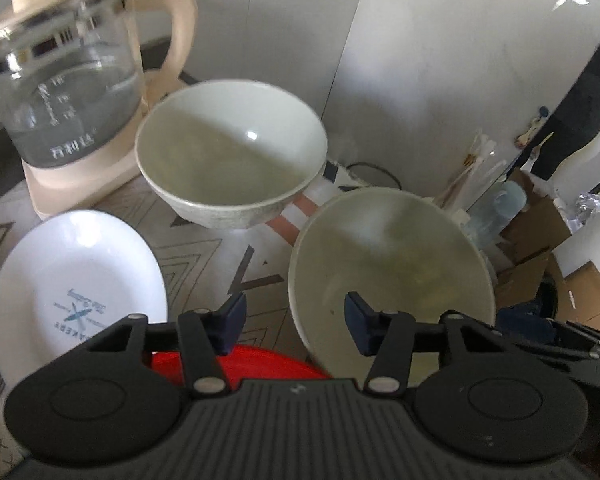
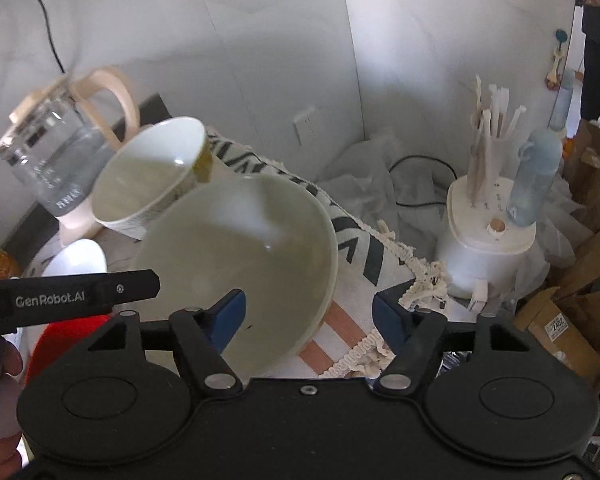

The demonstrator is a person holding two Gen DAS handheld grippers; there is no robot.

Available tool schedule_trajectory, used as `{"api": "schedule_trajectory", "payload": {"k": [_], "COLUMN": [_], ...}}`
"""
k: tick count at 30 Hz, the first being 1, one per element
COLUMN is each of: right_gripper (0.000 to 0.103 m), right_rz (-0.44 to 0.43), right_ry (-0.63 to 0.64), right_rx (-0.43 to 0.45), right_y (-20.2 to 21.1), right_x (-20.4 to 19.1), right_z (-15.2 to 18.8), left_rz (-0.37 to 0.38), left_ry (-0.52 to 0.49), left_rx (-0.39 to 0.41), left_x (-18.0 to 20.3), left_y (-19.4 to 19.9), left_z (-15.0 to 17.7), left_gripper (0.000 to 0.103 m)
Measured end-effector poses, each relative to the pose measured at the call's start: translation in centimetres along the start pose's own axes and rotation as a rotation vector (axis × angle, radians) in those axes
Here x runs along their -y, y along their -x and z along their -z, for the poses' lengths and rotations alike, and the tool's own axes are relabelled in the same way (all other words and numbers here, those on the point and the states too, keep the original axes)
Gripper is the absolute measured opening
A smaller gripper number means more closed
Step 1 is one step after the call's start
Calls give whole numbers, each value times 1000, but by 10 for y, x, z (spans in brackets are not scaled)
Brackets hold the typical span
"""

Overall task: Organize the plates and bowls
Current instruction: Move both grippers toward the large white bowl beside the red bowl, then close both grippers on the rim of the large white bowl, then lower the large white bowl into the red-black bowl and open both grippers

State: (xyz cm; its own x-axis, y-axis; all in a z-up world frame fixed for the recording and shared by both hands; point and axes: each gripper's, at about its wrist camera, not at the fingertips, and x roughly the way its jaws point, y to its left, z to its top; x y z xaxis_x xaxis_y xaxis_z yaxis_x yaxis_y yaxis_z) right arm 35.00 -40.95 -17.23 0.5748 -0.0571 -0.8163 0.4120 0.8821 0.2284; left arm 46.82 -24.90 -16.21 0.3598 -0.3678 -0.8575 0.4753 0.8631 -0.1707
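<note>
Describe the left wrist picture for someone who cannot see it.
An open left gripper straddles the rim of a tilted pale bowl, one finger inside and one outside. Behind stands a second pale bowl, with a glass kettle at back left and a white plate on the patterned cloth.

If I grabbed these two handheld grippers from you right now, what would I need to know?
Left gripper: open, straddling the left rim of the near bowl, one finger inside, one outside; not clamped.
Right gripper: open, straddling the same bowl's right rim.
Far bowl stands on the patterned cloth beside the glass kettle.
White plate lies to the left on the cloth; something red sits just under the left gripper, too hidden to identify.
Done: nothing stacked yet, as far as the views show.
Left: probably grip the near bowl, nest it with the far one, then sort the plate.
</note>
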Motion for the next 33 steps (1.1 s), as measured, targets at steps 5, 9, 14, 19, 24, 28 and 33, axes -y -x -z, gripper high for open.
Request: {"api": "schedule_trajectory", "payload": {"k": [5, 9, 14, 19, 24, 28, 33], "right_gripper": [55, 42, 18, 14, 14, 14, 14], "right_rz": [-4, -12, -34, -53, -67, -88, -119], "right_ry": [-12, -37, 1, -4, 28, 45, 72], "right_rx": [-32, -76, -113, -110, -71, -36, -2], "right_y": [-18, -32, -44, -40, -23, -6, 18], "right_x": [3, 9, 6, 12, 10, 9, 0], "right_z": [-1, -4, -6, -14, -27, -37, -44], "left_rz": [-24, -22, -6, -2, -7, -6, -15], "left_ry": [28, 61, 92, 130, 156, 168, 192], "left_rx": [-40, -77, -94, -83, -48, -9, 36], "left_x": [-2, -5, -5, -3, 2, 6, 7], "left_y": [-22, -36, -46, -39, -18, 5, 35], "left_z": [-3, -8, -11, -12, -15, -18, -18], "left_gripper": [37, 16, 4, 4, 4, 5, 5]}}
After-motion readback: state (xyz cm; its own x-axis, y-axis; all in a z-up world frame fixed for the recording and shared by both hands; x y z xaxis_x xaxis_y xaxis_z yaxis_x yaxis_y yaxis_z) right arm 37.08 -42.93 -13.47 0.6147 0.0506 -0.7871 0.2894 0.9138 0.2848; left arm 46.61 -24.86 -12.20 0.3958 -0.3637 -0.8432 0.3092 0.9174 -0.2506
